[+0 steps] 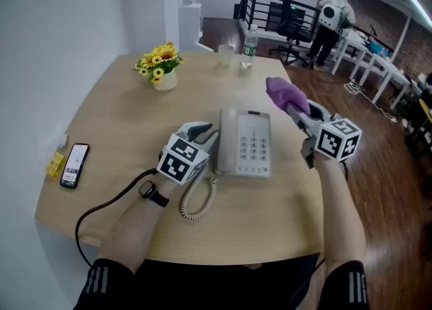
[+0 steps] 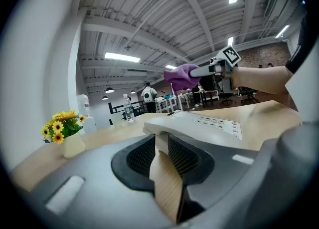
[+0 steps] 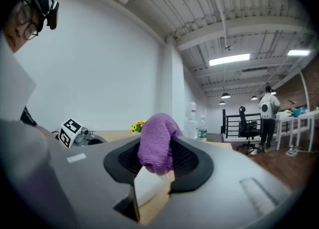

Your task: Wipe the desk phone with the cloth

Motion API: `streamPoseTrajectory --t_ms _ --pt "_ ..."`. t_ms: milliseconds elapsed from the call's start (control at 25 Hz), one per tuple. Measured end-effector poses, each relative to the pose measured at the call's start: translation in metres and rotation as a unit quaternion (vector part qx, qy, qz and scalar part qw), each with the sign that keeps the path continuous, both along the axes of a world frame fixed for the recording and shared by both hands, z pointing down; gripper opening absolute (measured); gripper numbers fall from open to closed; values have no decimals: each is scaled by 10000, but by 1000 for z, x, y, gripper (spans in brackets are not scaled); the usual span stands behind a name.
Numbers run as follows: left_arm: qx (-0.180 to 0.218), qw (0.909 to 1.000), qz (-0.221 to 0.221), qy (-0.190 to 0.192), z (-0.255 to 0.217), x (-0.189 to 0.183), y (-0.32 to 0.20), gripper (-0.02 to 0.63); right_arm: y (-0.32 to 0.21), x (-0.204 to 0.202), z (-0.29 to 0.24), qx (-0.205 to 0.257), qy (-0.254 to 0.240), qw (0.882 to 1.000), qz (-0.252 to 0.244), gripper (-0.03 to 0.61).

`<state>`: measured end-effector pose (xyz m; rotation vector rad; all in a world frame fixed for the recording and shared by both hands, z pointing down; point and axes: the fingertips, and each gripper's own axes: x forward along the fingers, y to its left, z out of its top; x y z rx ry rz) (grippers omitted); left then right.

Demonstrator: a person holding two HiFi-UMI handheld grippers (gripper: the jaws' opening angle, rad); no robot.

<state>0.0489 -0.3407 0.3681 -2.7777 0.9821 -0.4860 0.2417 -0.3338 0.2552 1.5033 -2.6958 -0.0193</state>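
The pale grey desk phone point(image 1: 247, 144) lies mid-table, keypad up, its handset along the left side. My left gripper point(image 1: 210, 136) is at that left side, jaws shut on the handset's near end point(image 2: 160, 143). The purple cloth point(image 1: 284, 94) hangs bunched from my right gripper point(image 1: 298, 115), which is shut on it and held in the air just off the phone's right rear corner, not touching it. In the right gripper view the cloth point(image 3: 157, 143) sticks up between the pads. The left gripper view shows the cloth point(image 2: 180, 76) above the keypad's far side.
A coiled cord point(image 1: 199, 202) trails from the phone toward the front edge. A black cable point(image 1: 101, 211) loops at the front left. A smartphone point(image 1: 74, 165) lies at the left edge. A sunflower vase point(image 1: 161, 67), a cup point(image 1: 225, 55) and a water bottle point(image 1: 250, 46) stand at the back.
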Motion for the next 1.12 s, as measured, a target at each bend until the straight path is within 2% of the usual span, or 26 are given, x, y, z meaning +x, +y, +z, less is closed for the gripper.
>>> streamPoseTrajectory --t_ms 280,480,640,760,920,1120 --pt "-23 10000 -23 18 1 -2 1 75 -52 -68 31 -902 900 9901 -596 133" --pt "-17 10000 3 40 -2 1 2 75 -64 -90 77 -1479 1414 9758 -775 132" --pt "-1 10000 16 45 -2 2 1 75 -63 -98 104 -1689 1810 9650 -869 130" --pt "34 10000 -7 45 -3 0 0 75 -63 -93 105 -1725 2023 9608 -790 129" --pt "-36 10000 -13 45 0 0 0 75 -59 -61 109 -1811 2485 9504 -470 129" --pt "-2 10000 -15 66 -1 -1 -2 75 -53 -8 112 -2013 2306 9520 0 129"
